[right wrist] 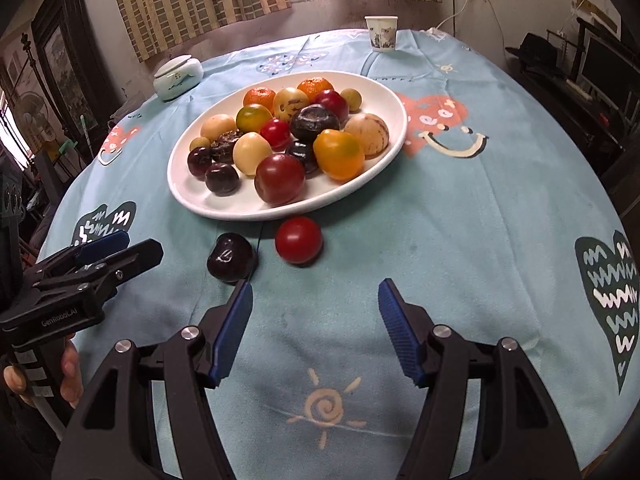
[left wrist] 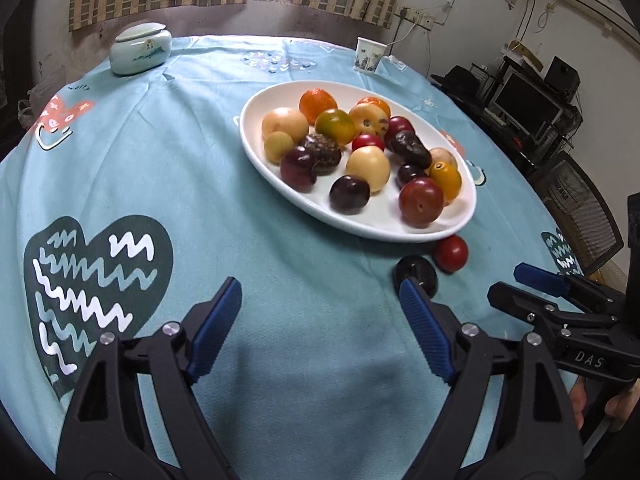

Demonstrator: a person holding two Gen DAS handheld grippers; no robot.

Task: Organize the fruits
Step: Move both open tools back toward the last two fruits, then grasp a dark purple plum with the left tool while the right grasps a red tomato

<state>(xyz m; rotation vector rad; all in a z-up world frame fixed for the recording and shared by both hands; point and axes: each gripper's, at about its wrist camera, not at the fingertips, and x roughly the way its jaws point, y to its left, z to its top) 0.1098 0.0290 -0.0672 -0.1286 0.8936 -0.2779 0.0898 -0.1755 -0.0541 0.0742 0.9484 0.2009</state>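
A white oval plate (left wrist: 460,224) (right wrist: 188,196) holds several fruits: oranges, yellow, red and dark purple ones. Two fruits lie on the cloth beside its near rim: a red one (left wrist: 451,253) (right wrist: 298,239) and a dark purple one (left wrist: 416,274) (right wrist: 230,257). My left gripper (left wrist: 320,304) is open and empty over the cloth, its right fingertip just in front of the dark fruit. My right gripper (right wrist: 315,300) is open and empty, just short of both loose fruits. Each gripper shows in the other's view, the right (left wrist: 520,284) and the left (right wrist: 132,246).
A light blue printed tablecloth (left wrist: 200,184) (right wrist: 460,220) covers the round table. A pale green lidded jar (left wrist: 140,50) (right wrist: 178,76) and a paper cup (left wrist: 369,56) (right wrist: 382,33) stand at the far edge. A monitor and shelves (left wrist: 524,108) stand beyond the table.
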